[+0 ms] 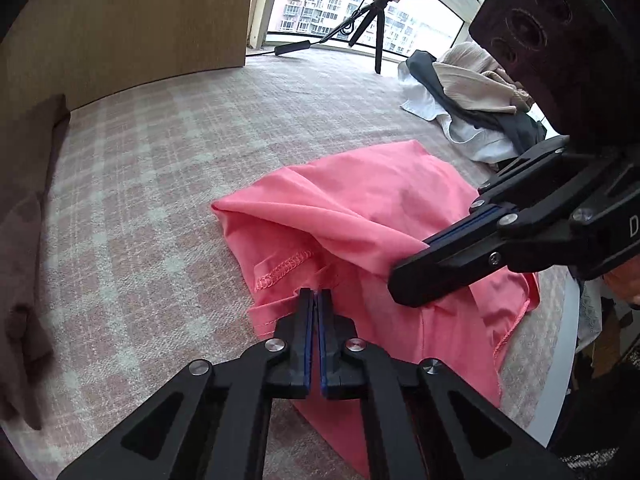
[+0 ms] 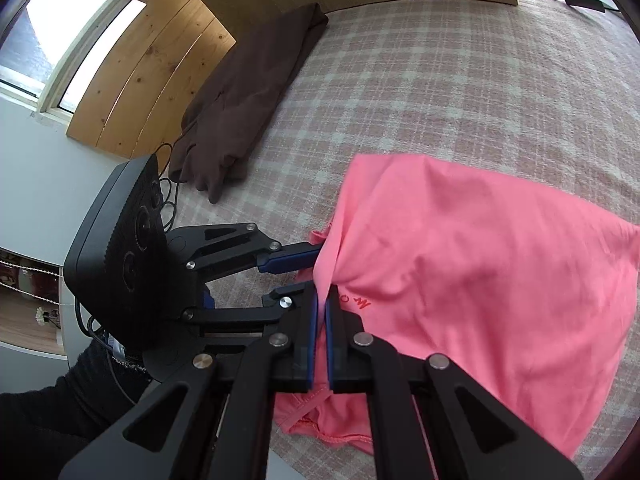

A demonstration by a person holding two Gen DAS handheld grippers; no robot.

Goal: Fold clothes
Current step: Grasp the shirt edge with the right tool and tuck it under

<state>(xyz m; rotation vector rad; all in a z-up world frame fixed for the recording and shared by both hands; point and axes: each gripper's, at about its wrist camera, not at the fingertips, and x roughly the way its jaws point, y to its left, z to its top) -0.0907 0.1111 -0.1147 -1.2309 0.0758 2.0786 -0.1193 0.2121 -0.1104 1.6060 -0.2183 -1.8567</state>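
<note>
— Pink and white checked cloth is spread over the whole bed, and a wooden board is stood at its far edge by the window. What is laid on it?

— A soft pink cotton garment is laid near the close edge, half lifted and bunched. A long brown garment is left off to one side, well apart from the pink one. A heap of cream, white and dark grey clothes is piled at the other side, likely kept there to be folded later.

— How is the pink garment held?

— It is pinched in two spots. The left tool is closed tight on a fold of pink cloth close to the stitched hem. The right tool is closed on a pulled-up ridge of the same cloth, and pink fabric is seen squeezed between its blue pads.

— Why are two spots used?

— Floppy cloth cannot be steered from one spot, so an edge is probably being held at two places and kept straight. The tools are kept just beside each other, so only a short bit of cloth is stretched between them.

— Is the folding done?

— Not yet, it seems. The garment is still wrinkled and uneven.
</note>
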